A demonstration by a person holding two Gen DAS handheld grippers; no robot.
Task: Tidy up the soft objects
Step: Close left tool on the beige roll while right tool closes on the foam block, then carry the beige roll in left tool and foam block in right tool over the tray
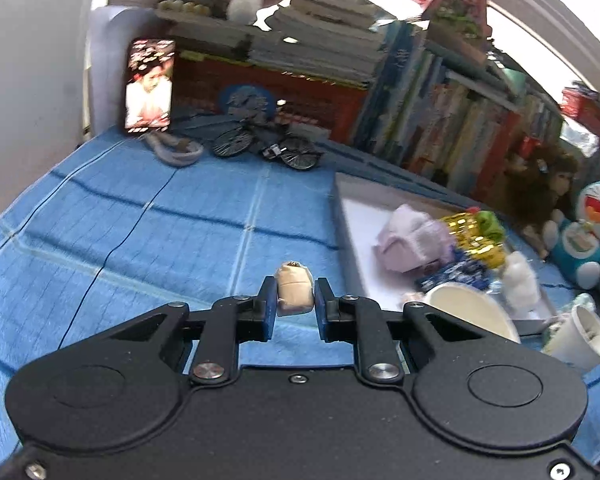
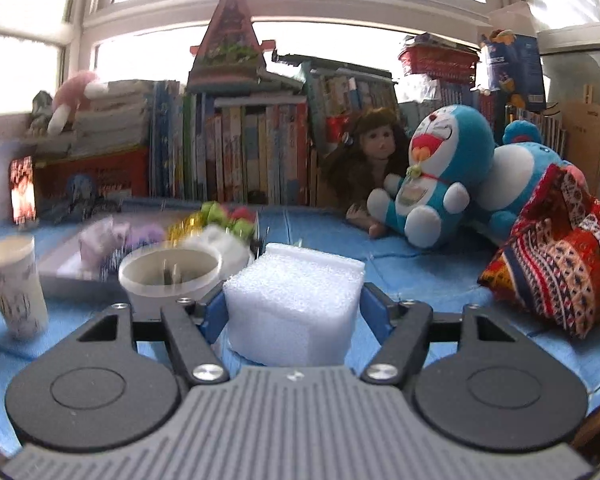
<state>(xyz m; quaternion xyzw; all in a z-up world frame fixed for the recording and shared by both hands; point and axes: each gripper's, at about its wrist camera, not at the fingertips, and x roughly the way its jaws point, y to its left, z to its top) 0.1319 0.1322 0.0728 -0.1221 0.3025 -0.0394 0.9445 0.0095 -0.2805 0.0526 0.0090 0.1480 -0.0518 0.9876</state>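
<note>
In the left wrist view my left gripper (image 1: 295,294) is shut on a small beige soft toy (image 1: 294,286), held above the blue cloth (image 1: 140,220). To its right lies a white tray (image 1: 355,224) with a lilac plush (image 1: 413,238), a gold and green bundle (image 1: 475,232) and other soft bits. In the right wrist view my right gripper (image 2: 294,304) is shut on a white foam block (image 2: 294,300), its blue pads pressing both sides. The same tray (image 2: 62,258) shows blurred at the left.
Paper cups (image 2: 14,280) (image 2: 168,272) stand near the tray. A blue cat plush (image 2: 435,176), a doll (image 2: 373,148) and a patterned cloth bag (image 2: 551,252) sit to the right. Books (image 2: 240,152) line the back; a phone (image 1: 150,84) and a model bicycle (image 1: 266,146) stand at the far left.
</note>
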